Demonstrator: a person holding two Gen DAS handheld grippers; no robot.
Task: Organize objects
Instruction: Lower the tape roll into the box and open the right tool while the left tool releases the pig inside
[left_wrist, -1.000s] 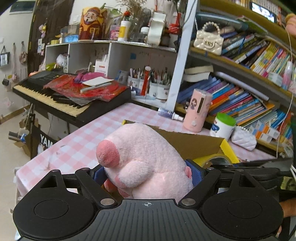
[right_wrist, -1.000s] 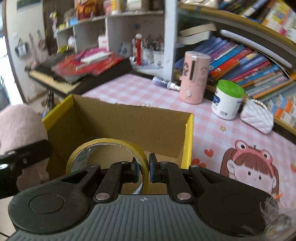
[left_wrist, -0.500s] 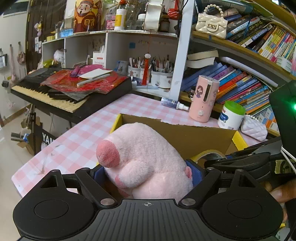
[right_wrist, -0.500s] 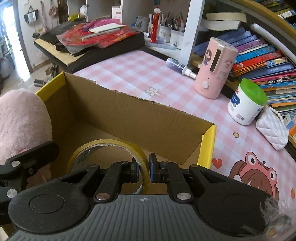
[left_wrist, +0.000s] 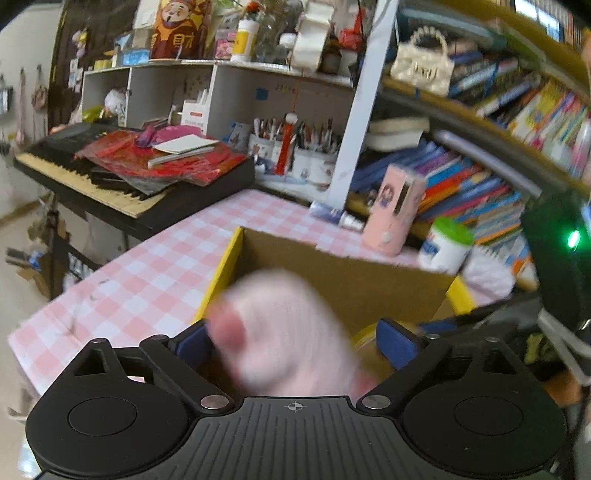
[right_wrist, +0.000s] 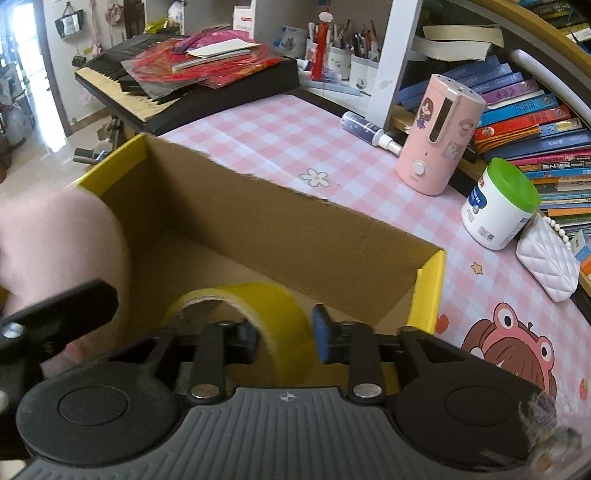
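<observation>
Both jaws opening: left gripper (left_wrist: 291, 341) releases the now blurred plush (left_wrist: 284, 328); right gripper (right_wrist: 284, 338) frees the tape roll (right_wrist: 258, 314), previously clamped, over the box (right_wrist: 295, 236).

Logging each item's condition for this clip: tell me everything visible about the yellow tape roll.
The yellow tape roll is a wide ring of glossy yellow tape with a pale inner core, standing on edge and tilted, low inside the open cardboard box. It sits between the right gripper fingers, whose jaws are opening; the blue pad on one side stands clear of the roll. Its lower part is hidden. The pink plush toy lies beside it.
</observation>
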